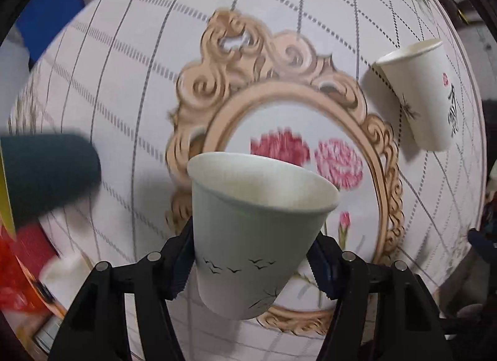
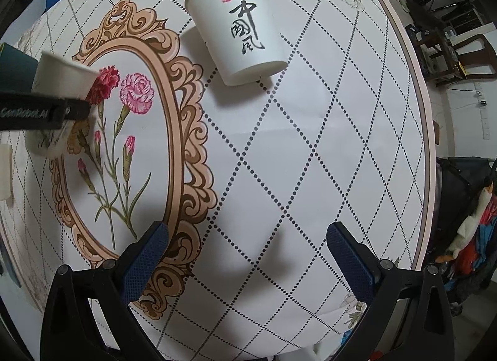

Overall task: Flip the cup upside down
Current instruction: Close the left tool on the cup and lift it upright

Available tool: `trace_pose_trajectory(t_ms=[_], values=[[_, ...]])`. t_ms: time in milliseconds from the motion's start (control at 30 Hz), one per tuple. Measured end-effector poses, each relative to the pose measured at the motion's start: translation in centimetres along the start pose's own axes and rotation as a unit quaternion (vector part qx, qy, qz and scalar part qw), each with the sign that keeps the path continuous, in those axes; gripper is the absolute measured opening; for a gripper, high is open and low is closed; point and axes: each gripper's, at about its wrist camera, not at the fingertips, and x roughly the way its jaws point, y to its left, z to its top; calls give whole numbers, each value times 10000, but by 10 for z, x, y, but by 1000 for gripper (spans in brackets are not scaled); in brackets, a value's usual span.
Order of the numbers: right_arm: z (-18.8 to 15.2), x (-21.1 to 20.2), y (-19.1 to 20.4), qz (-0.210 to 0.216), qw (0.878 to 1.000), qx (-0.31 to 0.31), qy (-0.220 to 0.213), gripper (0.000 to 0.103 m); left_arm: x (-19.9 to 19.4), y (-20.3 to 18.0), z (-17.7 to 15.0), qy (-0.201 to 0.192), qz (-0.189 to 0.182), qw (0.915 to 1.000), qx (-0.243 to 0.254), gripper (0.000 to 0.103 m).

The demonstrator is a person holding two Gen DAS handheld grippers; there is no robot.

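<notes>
My left gripper (image 1: 248, 255) is shut on a pale paper cup with bird drawings (image 1: 254, 236). It holds the cup above the table, mouth up and tilted away. The same cup (image 2: 59, 81) and the left gripper's finger (image 2: 40, 112) show at the left edge of the right wrist view. A second white paper cup with black calligraphy (image 2: 242, 28) stands upright on the table; it also shows in the left wrist view (image 1: 425, 93). My right gripper (image 2: 248, 255) is open and empty above the tablecloth, well short of that cup.
The round table (image 2: 310, 149) has a white cloth with a dashed diamond grid and an ornate oval frame with carnations (image 2: 130, 143). A dark blue object (image 1: 46, 171) lies at the left. Chairs and clutter (image 2: 459, 50) stand beyond the table's right edge.
</notes>
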Motion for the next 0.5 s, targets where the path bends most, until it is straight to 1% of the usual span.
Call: trace_pose_trajectory(t_ms=[100, 200, 267, 433, 500], values=[[-7, -1, 0, 37, 10000, -49, -13, 103, 1, 6, -23, 128, -146, 9992, -344, 62], [-17, -4, -2, 90, 9999, -94, -19, 103, 3, 11, -50, 234, -333, 9965, -726, 62], [-26, -7, -6, 124, 9998, -124, -39, 103, 3, 12, -70, 274, -479, 9934, -1003, 62], [-50, -15, -17, 189, 9995, -206, -129, 103, 3, 8, -115, 247, -686, 9850, -1563, 62], [-62, -18, -23, 204, 9993, -250, -174, 103, 1, -1, -122, 250, -788, 9809, -1760, 62]])
